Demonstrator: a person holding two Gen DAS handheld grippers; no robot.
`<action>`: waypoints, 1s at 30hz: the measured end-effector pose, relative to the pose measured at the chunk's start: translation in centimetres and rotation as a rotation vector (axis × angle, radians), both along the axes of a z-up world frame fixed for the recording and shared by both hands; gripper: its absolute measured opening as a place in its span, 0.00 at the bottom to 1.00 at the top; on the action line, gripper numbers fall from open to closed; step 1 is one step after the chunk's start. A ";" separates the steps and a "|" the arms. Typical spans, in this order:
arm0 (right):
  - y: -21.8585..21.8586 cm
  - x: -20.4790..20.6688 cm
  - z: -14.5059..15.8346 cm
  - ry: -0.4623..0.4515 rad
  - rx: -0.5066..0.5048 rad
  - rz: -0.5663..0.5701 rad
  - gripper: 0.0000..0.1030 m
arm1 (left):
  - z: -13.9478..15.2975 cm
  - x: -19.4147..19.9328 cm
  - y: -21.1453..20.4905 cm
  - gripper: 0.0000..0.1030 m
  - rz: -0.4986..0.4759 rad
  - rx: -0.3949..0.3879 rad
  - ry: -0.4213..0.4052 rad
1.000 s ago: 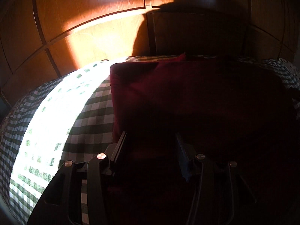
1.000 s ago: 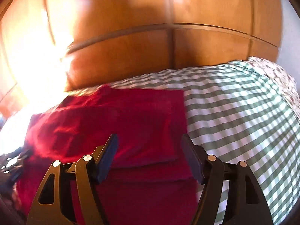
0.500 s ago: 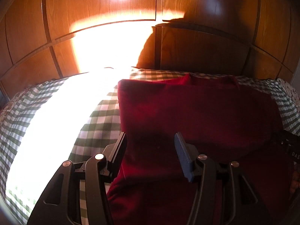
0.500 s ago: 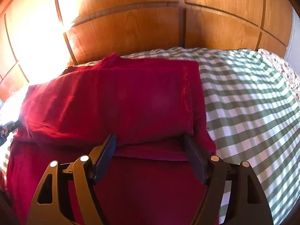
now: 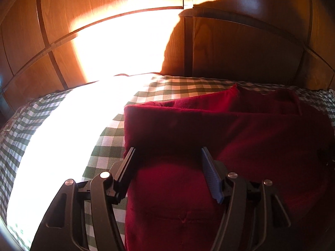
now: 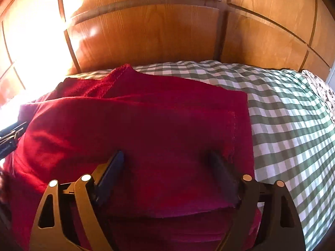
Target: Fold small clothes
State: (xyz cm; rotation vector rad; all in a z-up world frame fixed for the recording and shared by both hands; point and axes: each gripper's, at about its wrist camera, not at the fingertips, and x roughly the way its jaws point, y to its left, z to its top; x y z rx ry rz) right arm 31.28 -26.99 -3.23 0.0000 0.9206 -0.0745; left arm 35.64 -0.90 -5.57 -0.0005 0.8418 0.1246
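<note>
Left hand-held gripper (image 5: 167,152) and right hand-held gripper (image 6: 165,156): jaws apart, opening, gripping nothing. Folded red garment (image 6: 146,121) lies beneath and ahead of both, on checked bed (image 6: 282,115).

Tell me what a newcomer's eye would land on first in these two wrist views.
First the dark red garment, folded over itself in the middle of the green-and-white checked bedspread. Next the blinding patch of sunlight across the spread's left part and up the wooden panelling behind the bed. Then the black grippers low in each view, left gripper and right gripper, jaws opening above the red cloth, pressing on nothing.
</note>
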 end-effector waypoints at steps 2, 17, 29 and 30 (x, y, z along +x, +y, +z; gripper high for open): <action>0.0 -0.4 0.3 -0.004 0.003 -0.004 0.81 | 1.0 -0.7 0.3 0.59 0.003 -0.005 -0.008; -0.1 -8.3 2.2 -0.030 0.035 -0.059 0.85 | 2.3 -10.9 1.5 0.64 -0.041 -0.072 -0.036; -0.6 -16.0 0.8 0.037 0.074 -0.069 0.87 | 0.6 -19.3 1.6 0.65 -0.068 -0.101 0.009; -0.6 -16.5 0.8 0.039 0.078 -0.066 0.87 | 0.4 -19.9 1.7 0.65 -0.069 -0.104 0.015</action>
